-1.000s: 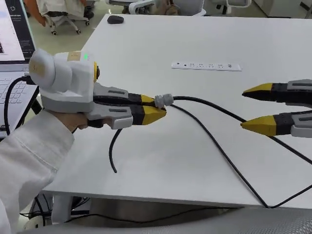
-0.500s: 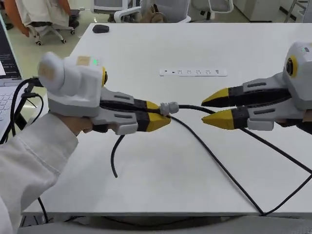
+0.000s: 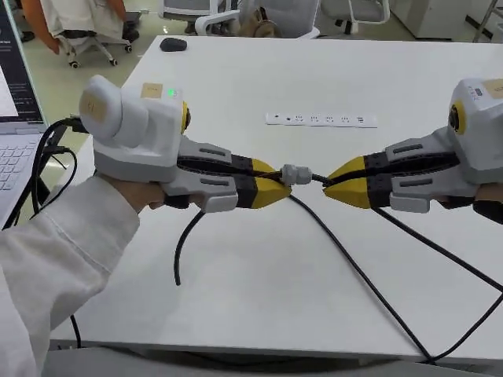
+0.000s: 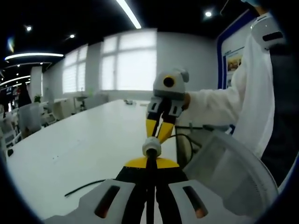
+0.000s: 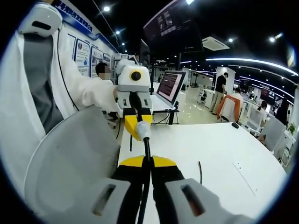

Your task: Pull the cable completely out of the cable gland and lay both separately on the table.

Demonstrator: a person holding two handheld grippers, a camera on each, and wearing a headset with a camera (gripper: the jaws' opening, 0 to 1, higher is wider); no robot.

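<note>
Both left tool (image 3: 280, 185) and right tool (image 3: 331, 185) seemingly pinch cable (image 3: 354, 267) beside gland (image 3: 296, 173) over white table (image 3: 236, 86).

Nothing legible tbh. The blue-bordered wall posters (image 5: 81, 51) and the open laptop's lit screen (image 5: 169, 84) in the right gripper view carry text, but it's way too small/blurry. Same w/ the blue-framed wall board (image 4: 232, 60) in the left gripper view. The small tan sticker (image 3: 152, 90) on the white-bodied left gripper (image 3: 283, 182) can't be read either.
</note>
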